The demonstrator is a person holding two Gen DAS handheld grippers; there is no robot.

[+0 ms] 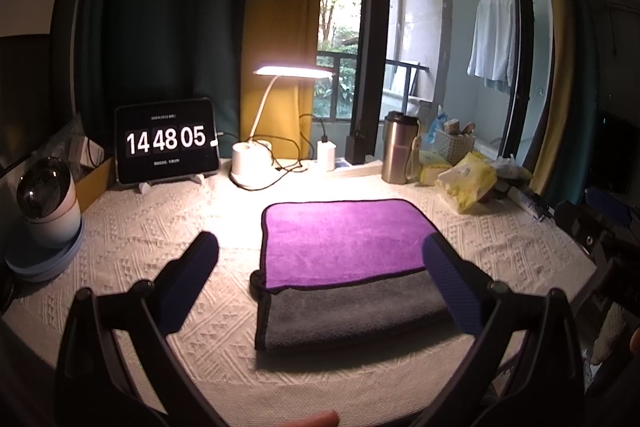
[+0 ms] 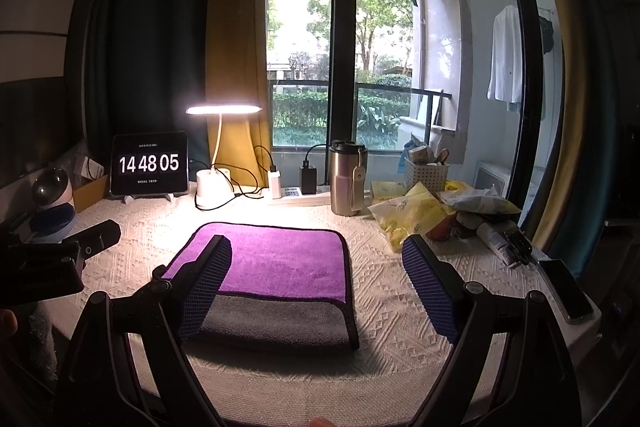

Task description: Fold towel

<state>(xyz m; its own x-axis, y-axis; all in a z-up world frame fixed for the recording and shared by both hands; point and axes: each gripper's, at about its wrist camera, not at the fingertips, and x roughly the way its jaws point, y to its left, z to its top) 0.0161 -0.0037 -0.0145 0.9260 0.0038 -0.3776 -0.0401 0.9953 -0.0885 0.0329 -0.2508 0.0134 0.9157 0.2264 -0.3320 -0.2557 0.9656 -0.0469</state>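
1. Purple and grey cloth makes up the towel [image 1: 344, 267], which lies flat on the counter [image 1: 160, 227], on a cream knitted cover. It is in front of the desk lamp [image 1: 256, 147], between the lamp and the near edge of the counter.
2. The towel already looks folded: a purple layer lies on top, and a grey band shows along the side nearest to the cameras. The purple layer does not reach the near edge of the grey part, so the edges are not lined up there.
3. The left gripper [image 1: 320, 267] is released, with its two fingers wide apart. It hovers at the near-left part of the towel and holds nothing. Whether its right finger touches the cloth, I cannot tell.
4. The right gripper [image 2: 316, 279] is also released and empty. Its left finger stands over the left part of the towel in this view, and its right finger is over the bare cover, on the side away from the lamp.
5. Judgement on progress: at least one fold seems done, and the towel is a compact rectangle. What remains is perhaps one more fold or only a tidying of the uneven near edge; the pictures cannot say how many folds are wanted.
6. Other things stand well apart from the towel: a tablet clock [image 1: 166, 141] to the left of the lamp, a steel tumbler [image 1: 398, 147] to the right of the lamp, and yellow packets [image 1: 464, 183] beyond the tumbler.
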